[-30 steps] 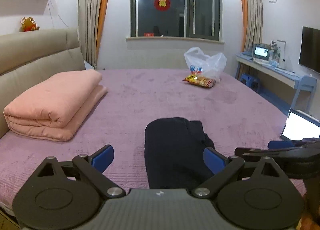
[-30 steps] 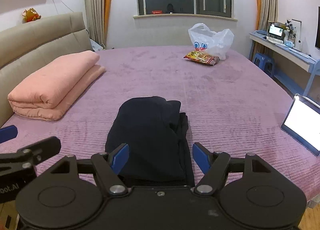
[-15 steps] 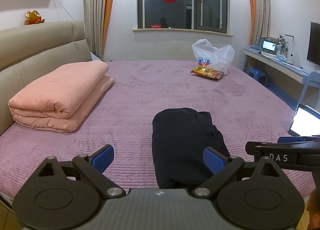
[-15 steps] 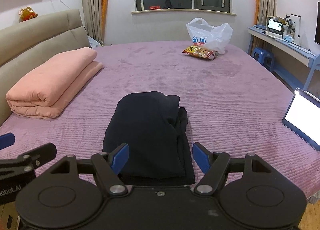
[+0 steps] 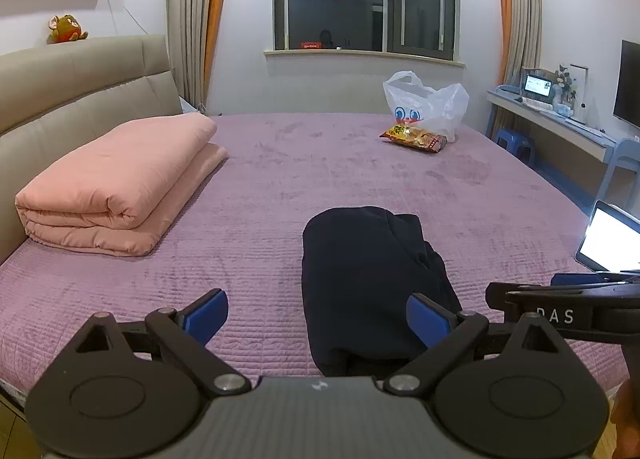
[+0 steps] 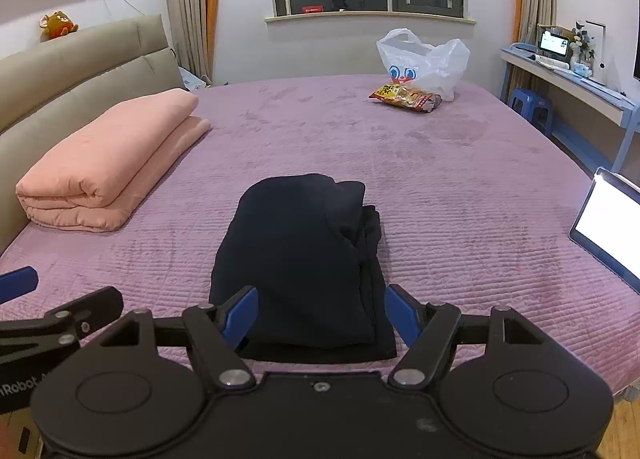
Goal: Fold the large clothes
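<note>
Folded dark garment (image 6: 308, 255) lies between right gripper's (image 6: 320, 315) spread fingers (image 6: 402, 313).

You're facing a bed (image 6: 460, 195) with a quilted purple cover. Directly on it lie a folded dark garment (image 6: 304, 259) near the front edge, a folded pink quilt (image 6: 108, 163) by the headboard, a white plastic bag (image 6: 424, 61) with a snack packet (image 6: 404, 97) just beside it, and a lit tablet (image 6: 608, 223) at the right edge.
</note>
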{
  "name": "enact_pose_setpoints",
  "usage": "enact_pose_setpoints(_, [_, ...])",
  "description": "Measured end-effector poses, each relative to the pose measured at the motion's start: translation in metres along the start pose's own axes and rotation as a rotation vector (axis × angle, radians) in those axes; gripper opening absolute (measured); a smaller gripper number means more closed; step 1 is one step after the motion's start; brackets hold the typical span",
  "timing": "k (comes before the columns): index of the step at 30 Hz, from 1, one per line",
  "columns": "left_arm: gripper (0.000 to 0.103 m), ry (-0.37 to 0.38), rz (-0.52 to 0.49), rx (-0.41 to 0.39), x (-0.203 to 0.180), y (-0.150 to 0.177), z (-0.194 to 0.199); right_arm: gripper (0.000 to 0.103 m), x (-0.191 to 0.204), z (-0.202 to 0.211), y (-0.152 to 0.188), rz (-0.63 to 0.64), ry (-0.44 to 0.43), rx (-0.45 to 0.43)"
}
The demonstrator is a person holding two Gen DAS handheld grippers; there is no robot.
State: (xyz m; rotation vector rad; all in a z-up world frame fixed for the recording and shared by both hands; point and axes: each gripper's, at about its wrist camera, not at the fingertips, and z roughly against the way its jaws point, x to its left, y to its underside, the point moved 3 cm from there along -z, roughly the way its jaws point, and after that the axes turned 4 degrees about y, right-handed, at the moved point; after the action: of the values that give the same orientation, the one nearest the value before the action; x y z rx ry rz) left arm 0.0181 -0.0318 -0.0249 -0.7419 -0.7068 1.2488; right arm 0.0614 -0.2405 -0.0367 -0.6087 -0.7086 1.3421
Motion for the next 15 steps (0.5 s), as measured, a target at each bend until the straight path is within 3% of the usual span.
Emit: enact_pose_setpoints(15, [0.097,-0.002,0.005,0.003,-0.0035,0.0017,0.0028,0.083,0.0008,-0.0009,0.0013,-0.011,-0.003,0.011])
